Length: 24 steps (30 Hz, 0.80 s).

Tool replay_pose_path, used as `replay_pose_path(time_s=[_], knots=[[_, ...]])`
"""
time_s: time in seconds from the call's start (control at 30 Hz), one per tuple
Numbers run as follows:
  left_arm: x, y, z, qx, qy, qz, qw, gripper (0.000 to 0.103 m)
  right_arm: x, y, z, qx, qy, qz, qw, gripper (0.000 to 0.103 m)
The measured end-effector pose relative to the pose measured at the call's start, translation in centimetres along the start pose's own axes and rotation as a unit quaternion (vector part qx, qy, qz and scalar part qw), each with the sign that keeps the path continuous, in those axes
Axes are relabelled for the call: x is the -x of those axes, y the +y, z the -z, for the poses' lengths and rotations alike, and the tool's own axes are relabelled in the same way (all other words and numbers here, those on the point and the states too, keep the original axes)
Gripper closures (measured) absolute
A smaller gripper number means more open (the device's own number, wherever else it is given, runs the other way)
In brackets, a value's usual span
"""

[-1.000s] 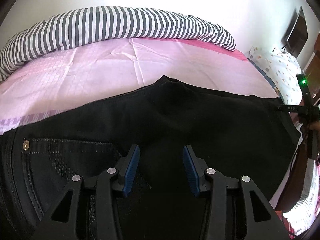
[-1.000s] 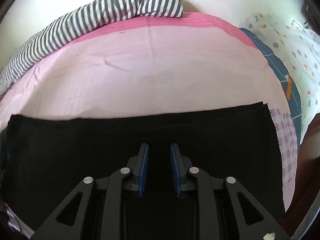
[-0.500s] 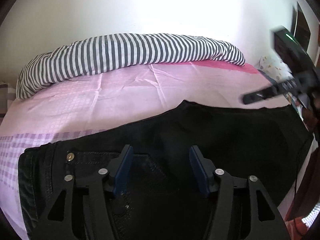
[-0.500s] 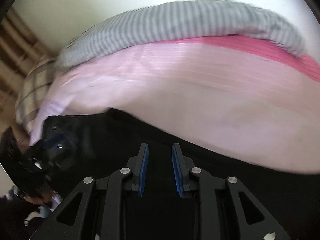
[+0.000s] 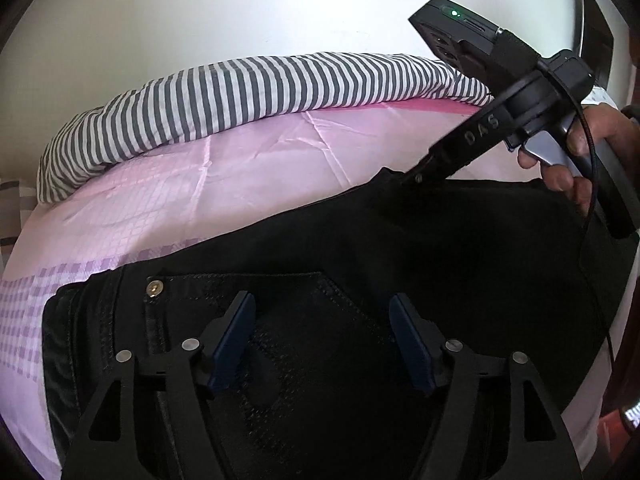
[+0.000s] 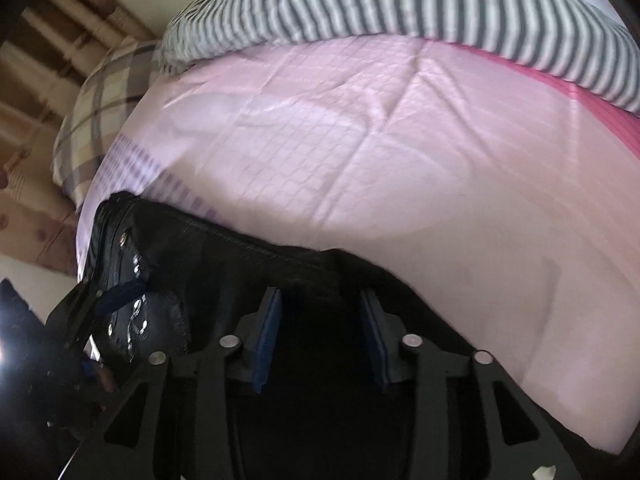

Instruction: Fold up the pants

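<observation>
Item: black pants (image 5: 360, 248), lying across the lower half of both views on the bed's pink sheet (image 5: 224, 184). Waistband and pocket rivet (image 5: 154, 288) lie lower left. Your left gripper (image 5: 322, 340) hovers over the pocket, jaws opening, nothing pinched. Your right gripper (image 6: 320, 344), at centre bottom of its own view, is likewise opening above the upper edge, empty. Judged: one fold laid and released; further folding remains. Striped duvet (image 5: 248, 92) lies behind.
</observation>
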<state>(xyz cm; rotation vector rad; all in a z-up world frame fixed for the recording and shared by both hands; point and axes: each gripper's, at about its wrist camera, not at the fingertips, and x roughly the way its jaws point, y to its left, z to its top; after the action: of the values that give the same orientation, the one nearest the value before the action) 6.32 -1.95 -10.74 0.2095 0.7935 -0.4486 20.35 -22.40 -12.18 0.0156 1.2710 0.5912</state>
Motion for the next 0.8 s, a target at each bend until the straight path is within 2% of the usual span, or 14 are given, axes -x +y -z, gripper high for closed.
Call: replay_pose_path(time_s=[0.13, 0.27, 0.5, 0.6, 0.67, 0.8], knots=[[-0.3, -0.4, -0.5, -0.006, 0.000, -0.005, 1.0000, 0.032, 0.5, 0.5, 0.0, 0.018, -0.017, 0.011, 1.000, 0.092], [0.0, 0.1, -1.5, 0.004, -0.011, -0.002, 0.9999, 0.032, 2.1, 1.3, 0.0, 0.027, -0.047, 0.014, 0.998, 0.096], [-1.5, 1.8, -2.1, 0.029, 0.002, -0.002, 0.9996, 0.032, 0.5, -0.6, -0.8, -0.008, -0.062, 0.028, 0.998, 0.097], [-2.2, 2.1, -2.1, 0.022, 0.010, -0.023, 0.9994, 0.032, 0.3, -1.2, -1.0, -0.021, -0.068, 0.022, 0.997, 0.096], [-2.9, 1.9, -1.9, -0.001, 0.015, -0.055, 0.9984, 0.029, 0.3, -1.1, -1.0, -0.013, -0.066, 0.031, 0.997, 0.093], [-3.0, 2.2, -1.9, 0.000, 0.019, -0.054, 0.9983, 0.028, 1.1, -1.7, -0.9, -0.040, -0.073, 0.021, 0.996, 0.083]])
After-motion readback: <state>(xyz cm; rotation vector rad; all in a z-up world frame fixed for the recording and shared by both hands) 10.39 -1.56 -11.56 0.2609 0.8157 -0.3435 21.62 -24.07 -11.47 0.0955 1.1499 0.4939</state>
